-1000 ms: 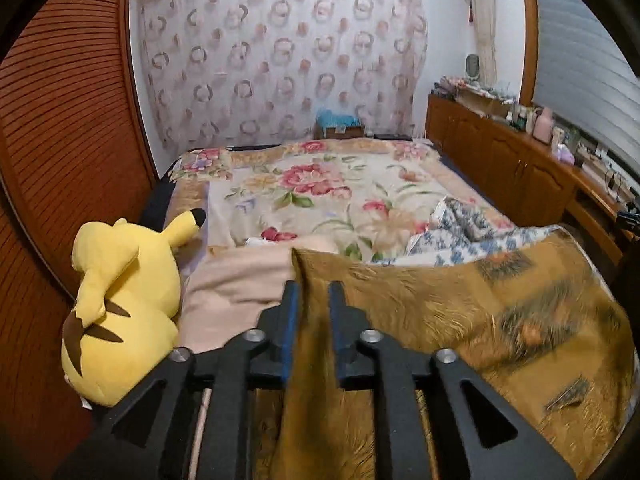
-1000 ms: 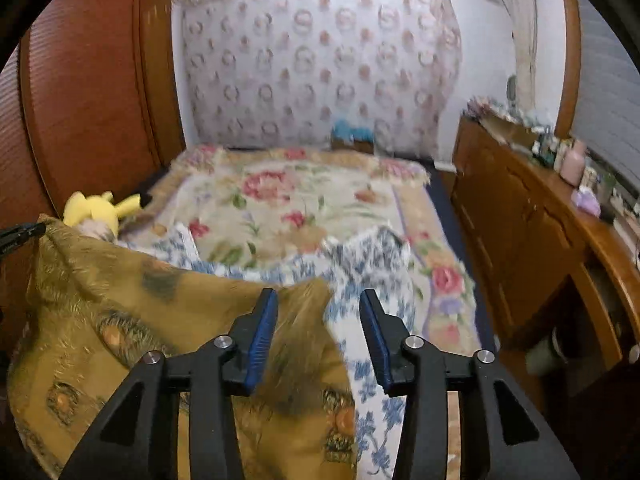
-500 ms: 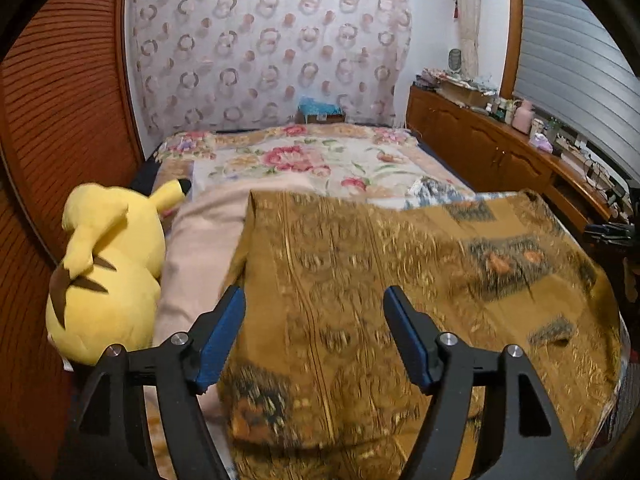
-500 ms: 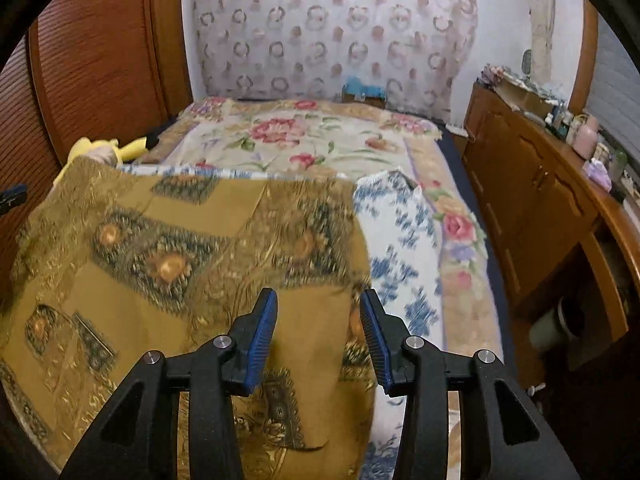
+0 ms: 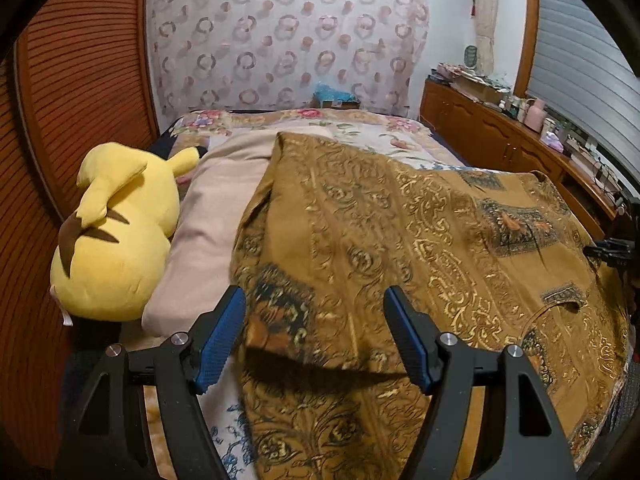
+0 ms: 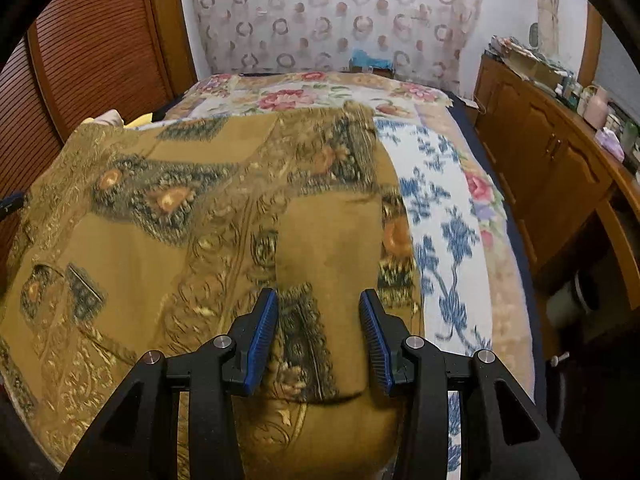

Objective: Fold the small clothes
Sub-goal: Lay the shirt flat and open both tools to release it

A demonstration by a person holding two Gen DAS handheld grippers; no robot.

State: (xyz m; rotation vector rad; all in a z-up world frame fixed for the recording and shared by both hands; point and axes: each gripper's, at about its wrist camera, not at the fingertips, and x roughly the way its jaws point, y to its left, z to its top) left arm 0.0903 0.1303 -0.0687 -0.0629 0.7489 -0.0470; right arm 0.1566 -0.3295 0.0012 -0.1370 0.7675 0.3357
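Observation:
A golden-brown patterned garment (image 5: 400, 220) lies spread over the near part of the bed, and it also fills the right wrist view (image 6: 180, 220). My left gripper (image 5: 314, 296) hovers over its near left edge with the jaws wide open; the blue pads touch nothing. My right gripper (image 6: 318, 296) is low over the garment's near right part. Its jaws stand apart, with fabric lying flat beneath and between them, not pressed. A folded hem shows just below the right fingers.
A blue-and-white floral cloth (image 6: 440, 208) lies under the garment on the right. A pale pink cloth (image 5: 216, 208) and a yellow plush toy (image 5: 116, 232) sit left. The flowered bedspread (image 6: 304, 96) stretches beyond. A wooden cabinet (image 6: 552, 168) lines the right side.
The left jaws opened and let go of the garment. Both grippers sank, and the garment went from hanging raised to lying spread on the bed.

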